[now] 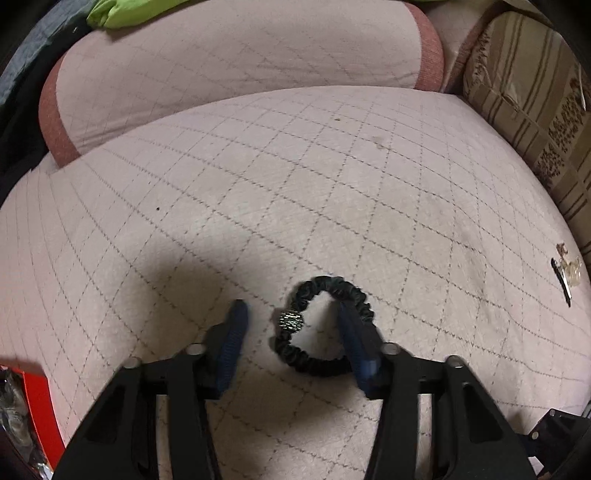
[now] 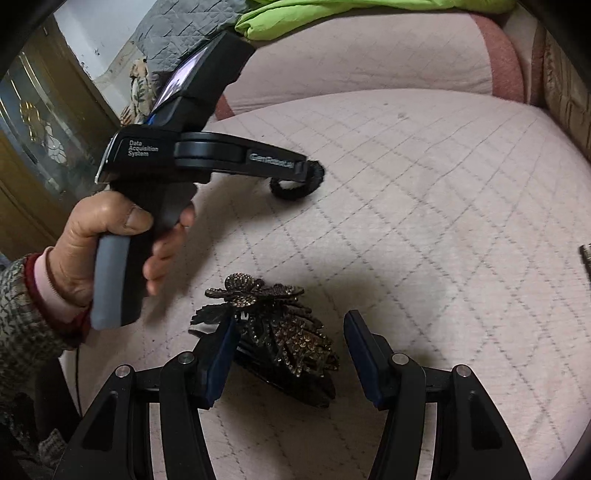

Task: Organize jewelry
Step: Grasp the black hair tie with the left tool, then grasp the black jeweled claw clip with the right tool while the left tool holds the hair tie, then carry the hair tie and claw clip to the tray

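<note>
Scrunchie [image 1: 325,325], black with a small sparkly bead [image 1: 291,320], lies on the quilted pink mattress [image 1: 258,206], right at my left gripper [image 1: 293,314]. That gripper's jaws stand wide apart and hold nothing; one blue finger [image 1: 356,332] sits inside the loop of the scrunchie, the other rests outside it on the bare quilt. In the right wrist view the same scrunchie [image 2: 297,184] shows beyond the left gripper's tip, toward the middle of the mattress.

My right gripper [image 2: 290,332] is also wide open, with nothing clamped. Between its fingers, closer to the left one, lies a dark rhinestone hair clip [image 2: 273,332] with flower and leaf shapes, resting on the near part of the mattress. My left hand [image 2: 110,243] wraps the grey grip of the other tool.

The mattress cover is pale pink with a stitched diamond grid and a few faint stains. At its far edge a bolster [image 1: 240,59] in the same fabric, with reddish ends, lies across. A lime-green cloth [image 1: 125,13] and grey quilted fabric [image 2: 177,29] sit behind it. Near the right edge a small pale ornament with a dark pin [image 1: 565,273] lies well apart from the scrunchie. Striped beige fabric [image 1: 524,88] rises past that edge. A red object [image 1: 40,406] shows by the near left corner, and a wooden cabinet with glass [image 2: 33,122] stands off to the left.
</note>
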`<state>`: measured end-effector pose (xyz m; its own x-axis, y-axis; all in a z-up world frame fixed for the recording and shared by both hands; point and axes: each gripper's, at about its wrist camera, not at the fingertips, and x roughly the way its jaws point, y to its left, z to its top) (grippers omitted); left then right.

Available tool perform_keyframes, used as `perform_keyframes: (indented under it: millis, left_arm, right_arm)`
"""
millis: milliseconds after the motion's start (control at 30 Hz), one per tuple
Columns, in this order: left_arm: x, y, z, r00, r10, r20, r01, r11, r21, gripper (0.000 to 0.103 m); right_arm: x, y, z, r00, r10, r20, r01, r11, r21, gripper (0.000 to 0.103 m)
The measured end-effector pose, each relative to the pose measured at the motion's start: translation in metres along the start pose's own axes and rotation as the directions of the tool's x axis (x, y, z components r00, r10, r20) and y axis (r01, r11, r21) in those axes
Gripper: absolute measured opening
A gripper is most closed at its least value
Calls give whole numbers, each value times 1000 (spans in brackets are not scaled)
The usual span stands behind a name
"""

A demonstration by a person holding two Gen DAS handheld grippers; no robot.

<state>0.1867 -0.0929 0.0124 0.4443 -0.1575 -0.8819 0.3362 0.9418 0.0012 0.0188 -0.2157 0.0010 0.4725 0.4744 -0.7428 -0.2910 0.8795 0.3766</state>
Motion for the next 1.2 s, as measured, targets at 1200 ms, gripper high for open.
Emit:
perform_keyframes:
  millis: [1200]
  left_arm:
    - [-199,84,-206,988,50,146,-6,957,-289,13]
  right_arm:
    - [-53,50,-49,992,39,118,-59,983,174,37]
